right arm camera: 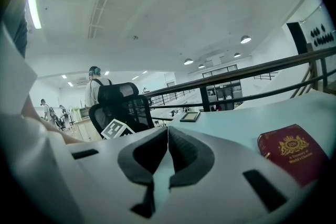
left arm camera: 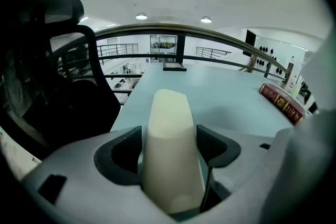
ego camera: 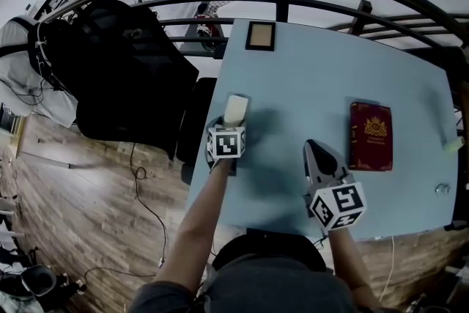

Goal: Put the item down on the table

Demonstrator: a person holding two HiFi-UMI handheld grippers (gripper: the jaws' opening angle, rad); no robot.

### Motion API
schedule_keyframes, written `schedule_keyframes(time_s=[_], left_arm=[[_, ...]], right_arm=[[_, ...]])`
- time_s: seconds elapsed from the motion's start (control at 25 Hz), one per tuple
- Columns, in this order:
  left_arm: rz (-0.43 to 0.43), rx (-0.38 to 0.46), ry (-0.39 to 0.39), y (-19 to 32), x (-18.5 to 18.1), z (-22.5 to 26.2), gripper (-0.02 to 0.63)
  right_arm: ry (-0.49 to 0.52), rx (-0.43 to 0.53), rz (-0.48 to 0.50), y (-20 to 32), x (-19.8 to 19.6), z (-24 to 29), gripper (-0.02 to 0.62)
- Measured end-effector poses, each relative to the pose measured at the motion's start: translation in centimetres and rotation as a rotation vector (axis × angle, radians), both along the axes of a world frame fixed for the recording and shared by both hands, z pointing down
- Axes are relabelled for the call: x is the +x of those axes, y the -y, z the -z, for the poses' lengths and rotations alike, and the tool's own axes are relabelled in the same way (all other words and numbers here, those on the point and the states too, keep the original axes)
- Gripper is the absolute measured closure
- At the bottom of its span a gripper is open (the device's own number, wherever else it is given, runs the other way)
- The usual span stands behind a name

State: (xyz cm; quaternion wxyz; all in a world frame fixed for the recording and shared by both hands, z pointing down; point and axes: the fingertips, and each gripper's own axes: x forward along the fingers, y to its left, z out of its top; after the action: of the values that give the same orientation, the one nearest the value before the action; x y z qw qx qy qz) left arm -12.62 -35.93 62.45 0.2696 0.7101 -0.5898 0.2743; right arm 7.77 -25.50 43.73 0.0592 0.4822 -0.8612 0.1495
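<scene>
Left tool clenched on the single cream block. The block projects beyond the jaws, long axis pointing away from the person, over the worktop near its left edge; contact with the surface cannot be judged. Right tool closed on nothing, well apart. One red book, one small frame.

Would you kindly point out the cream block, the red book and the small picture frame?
cream block (left arm camera: 170,144): left gripper view, its front face.
red book (ego camera: 370,135): head view, cover centre.
picture frame (ego camera: 260,35): head view, its middle.
</scene>
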Motion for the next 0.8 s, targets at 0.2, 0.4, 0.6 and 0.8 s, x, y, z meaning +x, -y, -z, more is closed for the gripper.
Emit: schedule_keyframes(time_s=[0.2,0.4,0.6,0.8], left_arm=[[0.003,0.049,-0.009,-0.2,-0.2,1.8,0.291],[0.009,0.102,-0.044,-0.9,-0.9,4.4,0.291],[-0.001,0.175,-0.074,-1.9,-1.8,7.5,0.293],[-0.021,0.258,-0.091,-3.1,-2.0,10.7,0.314]], right_arm=[[-0.002,0.008,-0.007,-0.2,0.1,0.1,0.592],[-0.005,0.019,-0.016,-0.3,0.0,0.7,0.592],[-0.005,0.036,-0.022,-0.5,-0.3,1.5,0.592],[-0.007,0.049,-0.025,-0.8,-0.5,1.9,0.592]])
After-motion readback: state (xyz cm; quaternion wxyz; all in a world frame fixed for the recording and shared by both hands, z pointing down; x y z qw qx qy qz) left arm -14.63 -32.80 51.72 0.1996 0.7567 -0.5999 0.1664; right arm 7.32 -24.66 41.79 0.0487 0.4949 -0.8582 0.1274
